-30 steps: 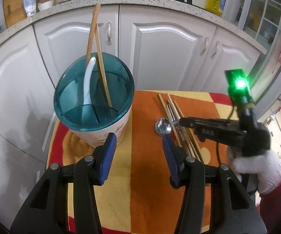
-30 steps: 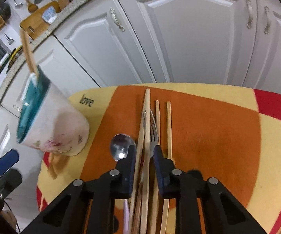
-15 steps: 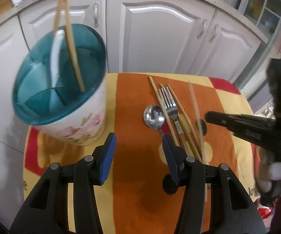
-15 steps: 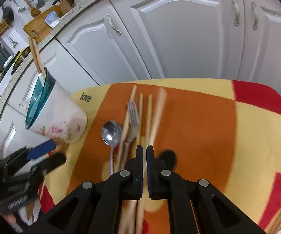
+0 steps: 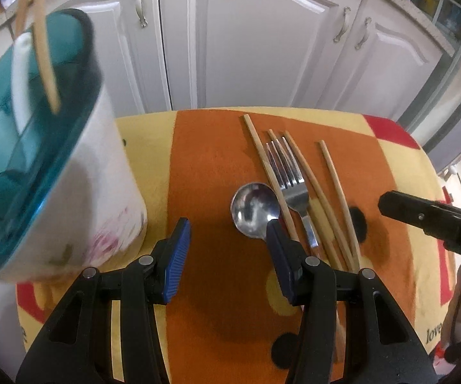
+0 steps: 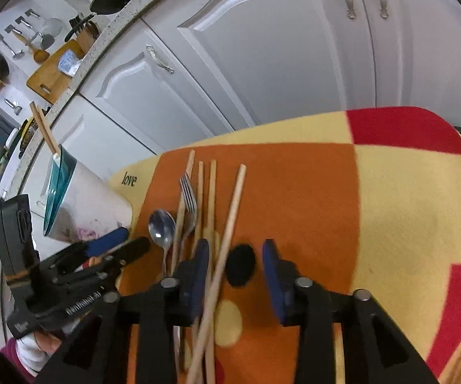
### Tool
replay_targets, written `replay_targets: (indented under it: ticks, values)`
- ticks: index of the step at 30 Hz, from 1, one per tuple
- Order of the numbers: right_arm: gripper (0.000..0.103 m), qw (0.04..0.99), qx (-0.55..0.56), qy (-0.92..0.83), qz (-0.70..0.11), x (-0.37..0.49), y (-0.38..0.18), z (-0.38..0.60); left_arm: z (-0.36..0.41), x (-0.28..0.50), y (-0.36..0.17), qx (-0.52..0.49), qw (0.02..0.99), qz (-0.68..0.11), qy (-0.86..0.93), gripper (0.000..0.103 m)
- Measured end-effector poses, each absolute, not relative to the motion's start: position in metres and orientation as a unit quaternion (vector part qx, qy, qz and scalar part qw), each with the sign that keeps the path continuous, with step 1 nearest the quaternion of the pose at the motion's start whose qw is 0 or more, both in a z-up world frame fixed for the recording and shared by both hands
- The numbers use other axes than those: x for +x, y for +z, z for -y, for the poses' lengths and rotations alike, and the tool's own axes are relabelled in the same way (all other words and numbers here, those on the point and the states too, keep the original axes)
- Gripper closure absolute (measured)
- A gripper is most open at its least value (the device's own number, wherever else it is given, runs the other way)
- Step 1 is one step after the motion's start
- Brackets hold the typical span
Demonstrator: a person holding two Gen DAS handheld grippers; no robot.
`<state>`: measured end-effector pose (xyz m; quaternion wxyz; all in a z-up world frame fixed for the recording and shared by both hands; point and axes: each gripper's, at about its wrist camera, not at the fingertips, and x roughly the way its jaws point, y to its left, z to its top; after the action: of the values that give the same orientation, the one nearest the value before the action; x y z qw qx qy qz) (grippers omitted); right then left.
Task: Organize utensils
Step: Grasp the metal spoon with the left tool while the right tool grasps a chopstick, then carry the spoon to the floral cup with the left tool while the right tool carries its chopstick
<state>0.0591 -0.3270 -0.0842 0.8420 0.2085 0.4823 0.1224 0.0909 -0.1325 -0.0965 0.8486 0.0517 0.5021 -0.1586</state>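
A metal spoon [image 5: 254, 206], a metal fork [image 5: 289, 172] and several wooden chopsticks [image 5: 334, 176] lie side by side on the orange part of the cloth. A white utensil holder with a teal rim [image 5: 51, 166] stands at the left, with two chopsticks and a white handle in it. My left gripper [image 5: 227, 235] is open, low over the cloth, its right finger by the spoon bowl. My right gripper [image 6: 235, 256] is open and empty above the chopsticks [image 6: 227, 233]. The spoon [image 6: 161, 228], the fork [image 6: 189, 204] and the holder [image 6: 80, 204] also show in the right wrist view.
The cloth [image 5: 198, 160] is orange, yellow and red and covers a small table in front of white kitchen cabinets [image 5: 256, 38]. The right gripper's body [image 5: 435, 220] reaches in from the right. A counter with a cutting board [image 6: 54, 76] lies at the back left.
My right gripper was shut on a chopstick, has opened and let it drop onto the cloth beside the others. My left gripper has moved down and closer to the spoon and fork.
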Motion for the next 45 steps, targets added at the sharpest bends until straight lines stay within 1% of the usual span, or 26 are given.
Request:
replay_targets:
  ticks: [3,4,6,7,9,14,16,19,22,24,30,35,36,38,39,40,45]
  values:
    - [0.07,0.834,0.212,0.125,-0.494,0.074,-0.094,0.318,0.139,0.097,-0.103,0.057,0.844,-0.508,-0.16,0.055]
    - [0.075,0.832,0.214,0.126,-0.496,0.077,-0.097,0.318,0.141,0.099,-0.106,0.061,0.843,-0.51,-0.159,0.055]
    - [0.08,0.83,0.21,0.128,-0.501,0.084,-0.104,0.314,0.144,0.103,-0.11,0.065,0.84,-0.513,-0.161,0.055]
    - [0.088,0.833,0.204,0.129,-0.498,0.087,-0.105,0.313,0.145,0.105,-0.112,0.064,0.839,-0.516,-0.162,0.055]
    - [0.095,0.835,0.194,0.129,-0.499,0.089,-0.106,0.314,0.148,0.11,-0.113,0.06,0.84,-0.514,-0.164,0.055]
    - [0.098,0.835,0.173,0.142,-0.503,0.079,-0.107,0.323,0.15,0.118,-0.112,0.041,0.84,-0.511,-0.181,0.056]
    - [0.098,0.834,0.166,0.143,-0.506,0.072,-0.105,0.325,0.149,0.119,-0.111,0.031,0.838,-0.509,-0.195,0.082]
    - [0.098,0.832,0.161,0.146,-0.511,0.06,-0.106,0.329,0.15,0.116,-0.109,0.034,0.832,-0.512,-0.21,0.091]
    - [0.098,0.828,0.17,0.147,-0.514,0.044,-0.108,0.333,0.147,0.107,-0.106,0.036,0.828,-0.514,-0.222,0.096]
    - [0.098,0.825,0.18,0.147,-0.516,0.032,-0.109,0.335,0.141,0.099,-0.104,0.032,0.822,-0.518,-0.233,0.098]
    - [0.098,0.81,0.193,0.148,-0.534,0.0,-0.111,0.331,0.123,0.07,-0.103,0.033,0.807,-0.535,-0.249,0.098]
    - [0.098,0.814,0.173,0.131,-0.539,-0.001,-0.108,0.329,0.112,0.044,-0.103,0.047,0.8,-0.541,-0.257,0.097]
    - [0.098,0.815,0.166,0.127,-0.54,0.002,-0.107,0.327,0.112,0.042,-0.103,0.053,0.8,-0.54,-0.257,0.095]
    - [0.098,0.819,0.152,0.12,-0.54,0.008,-0.106,0.322,0.113,0.041,-0.104,0.066,0.799,-0.541,-0.256,0.085]
    - [0.098,0.821,0.146,0.117,-0.54,0.012,-0.105,0.321,0.113,0.042,-0.105,0.069,0.797,-0.543,-0.254,0.075]
    - [0.098,0.822,0.141,0.116,-0.539,0.015,-0.105,0.319,0.114,0.043,-0.106,0.067,0.796,-0.545,-0.254,0.07]
    - [0.098,0.831,0.119,0.114,-0.531,0.024,-0.104,0.312,0.112,0.053,-0.11,0.05,0.803,-0.54,-0.248,0.07]
